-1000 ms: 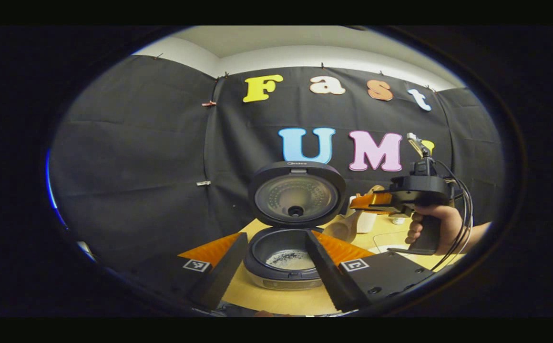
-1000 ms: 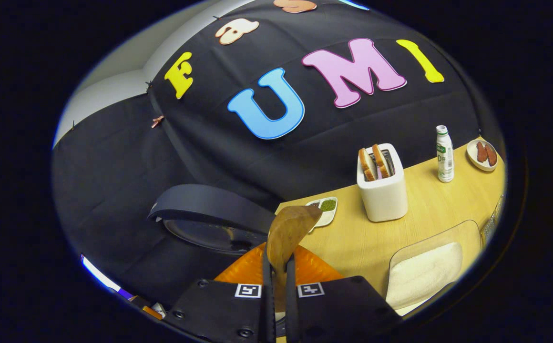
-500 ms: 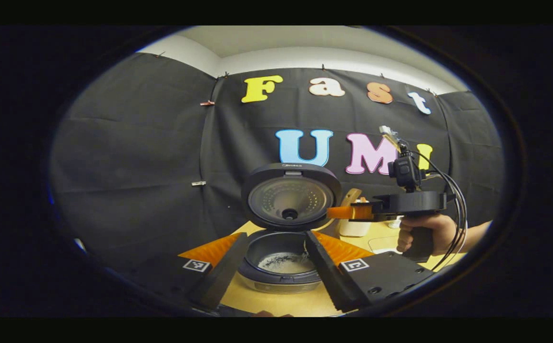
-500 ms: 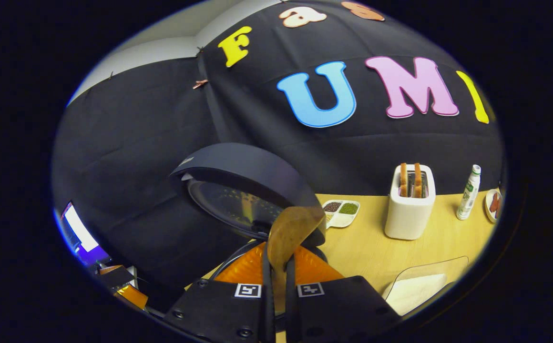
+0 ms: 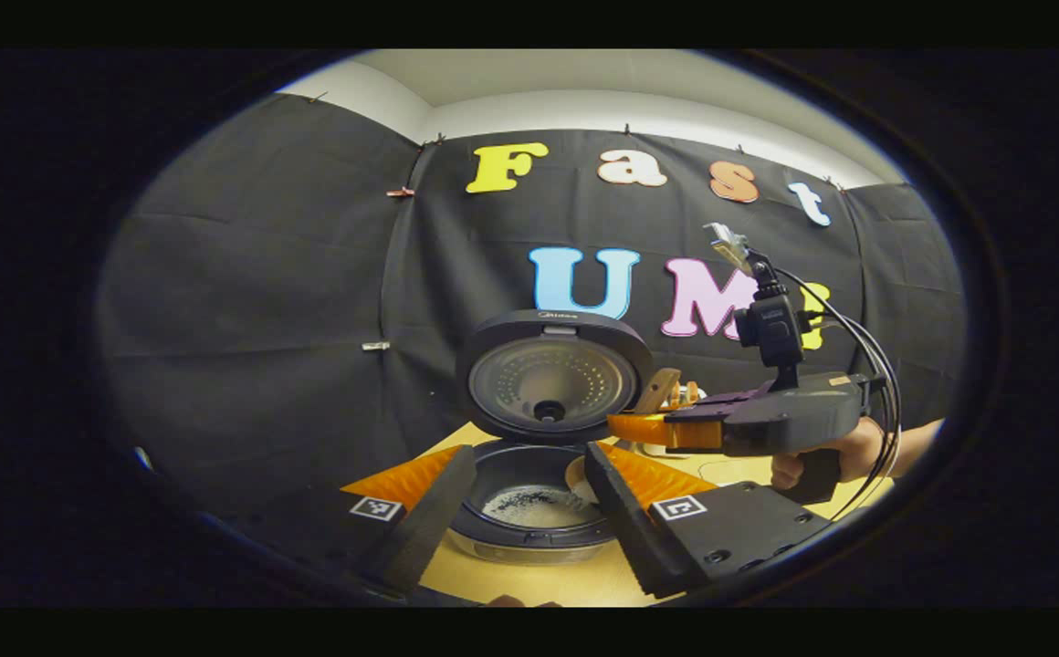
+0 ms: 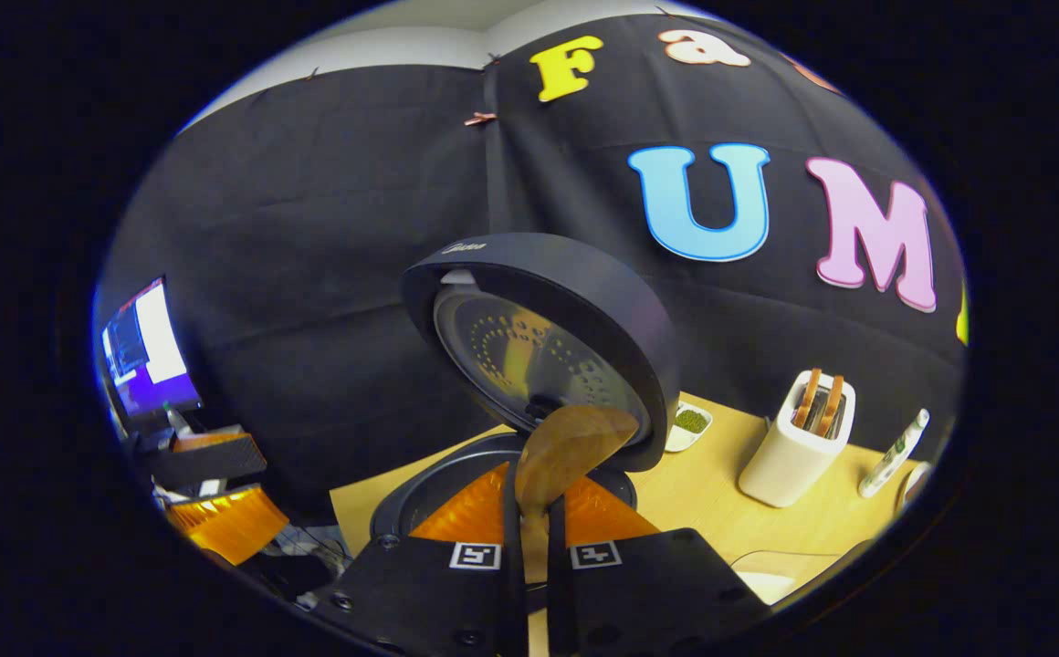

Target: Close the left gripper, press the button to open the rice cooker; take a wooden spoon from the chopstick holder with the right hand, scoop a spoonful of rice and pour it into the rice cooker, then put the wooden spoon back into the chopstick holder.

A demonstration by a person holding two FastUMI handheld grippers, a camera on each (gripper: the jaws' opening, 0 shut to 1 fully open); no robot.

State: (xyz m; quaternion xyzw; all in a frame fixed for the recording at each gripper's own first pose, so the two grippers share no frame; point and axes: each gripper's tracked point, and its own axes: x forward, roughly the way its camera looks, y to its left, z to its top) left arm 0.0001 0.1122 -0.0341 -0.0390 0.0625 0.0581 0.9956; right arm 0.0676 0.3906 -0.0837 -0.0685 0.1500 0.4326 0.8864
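While the lid (image 6: 575, 301) stands up, we see the right gripper (image 6: 529, 511) clamped on the wooden spoon (image 6: 566, 447).
Bowl tips over the rice cooker (image 5: 529, 511) rim (left gripper (image 5: 520, 493) fingers apart, straddling it).

From my remote station, the rice cooker (image 5: 534, 511) pot lies open from above and the front, its raised lid (image 6: 548, 338) walling off the back, while the toaster (image 6: 799, 438) and bottle (image 6: 895, 453) stand on the table (image 6: 712, 497) to the right.
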